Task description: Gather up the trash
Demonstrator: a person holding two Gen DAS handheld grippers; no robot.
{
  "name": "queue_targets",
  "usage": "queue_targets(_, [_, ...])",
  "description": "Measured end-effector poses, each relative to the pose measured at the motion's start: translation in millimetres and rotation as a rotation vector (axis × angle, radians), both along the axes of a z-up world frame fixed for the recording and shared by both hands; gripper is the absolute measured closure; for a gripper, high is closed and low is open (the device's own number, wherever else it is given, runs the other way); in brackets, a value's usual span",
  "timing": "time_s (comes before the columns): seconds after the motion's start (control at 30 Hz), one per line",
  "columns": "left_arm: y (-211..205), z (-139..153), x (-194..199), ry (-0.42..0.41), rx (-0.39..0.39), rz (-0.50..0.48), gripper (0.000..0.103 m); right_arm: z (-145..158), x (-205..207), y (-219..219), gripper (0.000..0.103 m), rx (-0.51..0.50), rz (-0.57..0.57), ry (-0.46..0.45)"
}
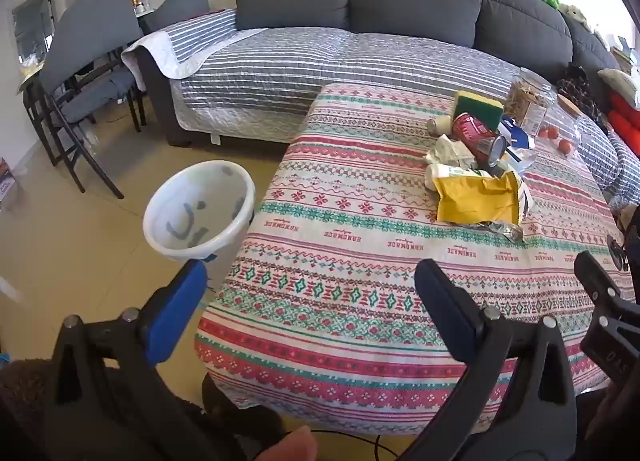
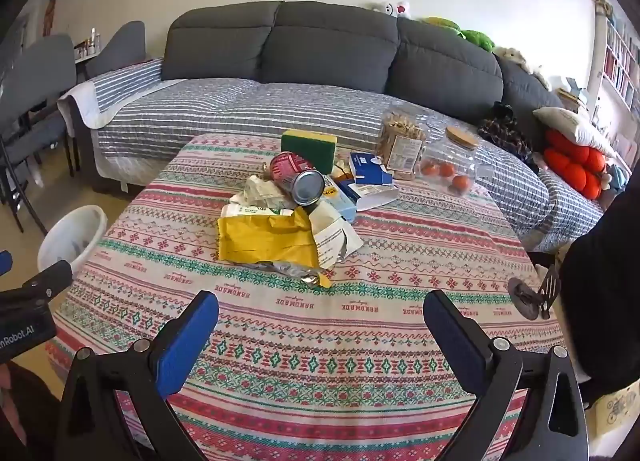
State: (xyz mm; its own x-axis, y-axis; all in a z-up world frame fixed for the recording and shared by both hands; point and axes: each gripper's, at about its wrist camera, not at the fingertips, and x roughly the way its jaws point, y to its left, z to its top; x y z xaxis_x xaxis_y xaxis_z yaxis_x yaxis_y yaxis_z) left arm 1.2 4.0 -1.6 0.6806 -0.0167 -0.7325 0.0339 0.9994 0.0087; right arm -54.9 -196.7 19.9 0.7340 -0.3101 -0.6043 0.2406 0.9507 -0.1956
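Note:
A pile of trash lies on the patterned tablecloth (image 2: 320, 325): a yellow wrapper (image 2: 264, 239) (image 1: 476, 199), a red tin can (image 2: 296, 175) (image 1: 478, 133) on its side, crumpled white paper (image 2: 260, 191), a foil scrap (image 2: 296, 271) and blue-and-white cartons (image 2: 370, 171). A white bin (image 1: 200, 209) (image 2: 72, 239) stands on the floor left of the table. My left gripper (image 1: 308, 285) is open and empty over the table's near left corner. My right gripper (image 2: 320, 317) is open and empty above the table's near side, short of the pile.
A green-and-yellow sponge (image 2: 308, 147), a clear pasta bag (image 2: 400, 137) and a glass jar of tomatoes (image 2: 450, 167) sit behind the pile. A grey sofa (image 2: 320, 57) with a striped cover stands beyond the table. Grey chairs (image 1: 84, 53) stand at the left.

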Motion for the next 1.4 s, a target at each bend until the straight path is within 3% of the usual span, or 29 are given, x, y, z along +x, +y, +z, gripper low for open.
queue_targets(0.07, [5,-1,2,0.002,-0.002,-0.005,0.000,0,-2,2,0.000,-0.009,0.000,-0.007])
queue_targets(0.13, [-13,3,-5,-0.021,0.056,0.003,0.000,1,-6,6,0.000,-0.016,-0.003,-0.015])
queue_targets(0.27, [-14,4,-6,-0.020,0.046,-0.003,0.000,0,1,4,0.000,0.029,-0.001,0.023])
queue_targets(1.4, [-12,-1,-4,-0.009,0.030,-0.025,0.000,1,1,-3,0.000,0.048,-0.008,0.009])
